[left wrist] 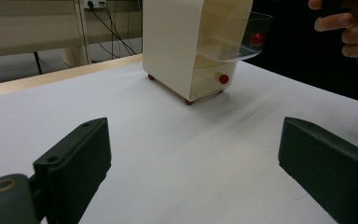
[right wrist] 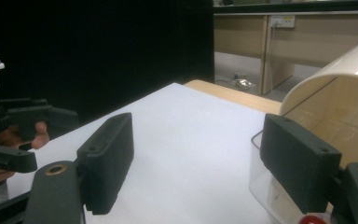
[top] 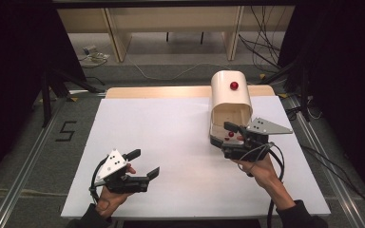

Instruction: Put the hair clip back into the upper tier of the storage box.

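We see two tools over one white desk (top: 180, 142), one in each hand.

Left: the left tool (top: 145, 164) hovers just above the desk near its front-left corner, pointing right. Its two jaws stand wide apart with nothing but bare desk between them; in the left gripper view (left wrist: 193, 163) the gap is clear. One grey three-cornered plate sits on top of it, and one cable trails back by the wrist.

Middle: open white desk, well apart from both tools.

Right: one cream cabinet (top: 230, 99) with a rounded top stands at the far right of the desk. We count two small drawers in the left gripper view, each with one red knob: the upper clear drawer (left wrist: 242, 39) is pulled out, the lower one (left wrist: 212, 79) sits pushed in. The high view shows one more red knob (top: 234, 85) on the rounded top. That makes three red knobs.

The right tool (top: 235, 130) is at the cabinet's front, at the pulled-out clear drawer. In the right gripper view (right wrist: 200, 154) its jaws are spread wide, one over the desk, the other against the clear drawer's rim (right wrist: 261, 186); they grip nothing. A red knob (right wrist: 314, 219) shows just below that jaw.
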Motion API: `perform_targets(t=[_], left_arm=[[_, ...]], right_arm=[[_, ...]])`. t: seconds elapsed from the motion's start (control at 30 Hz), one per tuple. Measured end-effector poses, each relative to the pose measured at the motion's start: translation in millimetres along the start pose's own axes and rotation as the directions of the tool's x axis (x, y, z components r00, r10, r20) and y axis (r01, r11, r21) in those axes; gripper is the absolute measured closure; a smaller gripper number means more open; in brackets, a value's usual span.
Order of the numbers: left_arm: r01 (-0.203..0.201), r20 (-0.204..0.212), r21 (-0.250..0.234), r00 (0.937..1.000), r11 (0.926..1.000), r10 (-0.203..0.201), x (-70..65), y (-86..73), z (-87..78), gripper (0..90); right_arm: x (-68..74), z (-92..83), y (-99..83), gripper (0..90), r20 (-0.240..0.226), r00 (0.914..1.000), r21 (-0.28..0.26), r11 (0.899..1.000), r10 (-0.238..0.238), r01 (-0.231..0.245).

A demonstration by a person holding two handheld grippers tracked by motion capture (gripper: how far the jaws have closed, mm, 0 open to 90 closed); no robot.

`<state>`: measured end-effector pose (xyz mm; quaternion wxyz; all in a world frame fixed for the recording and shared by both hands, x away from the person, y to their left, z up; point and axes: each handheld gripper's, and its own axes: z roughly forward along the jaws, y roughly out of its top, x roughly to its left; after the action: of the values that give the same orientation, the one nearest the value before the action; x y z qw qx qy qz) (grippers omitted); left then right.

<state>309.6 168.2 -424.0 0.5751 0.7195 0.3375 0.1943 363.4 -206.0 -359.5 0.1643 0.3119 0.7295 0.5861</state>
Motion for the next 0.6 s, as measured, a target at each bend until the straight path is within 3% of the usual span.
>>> perform_targets(t=[0.6], left_arm=[[-0.003, 0.001, 0.001, 1.0, 1.0, 0.003, -0.4, 0.0, -0.1, 8.8]], right_arm=[[9.7, -2.5, -12.6, 27.3, -0.013, 0.9996, -0.017, 1.0, -0.027, 0.026]])
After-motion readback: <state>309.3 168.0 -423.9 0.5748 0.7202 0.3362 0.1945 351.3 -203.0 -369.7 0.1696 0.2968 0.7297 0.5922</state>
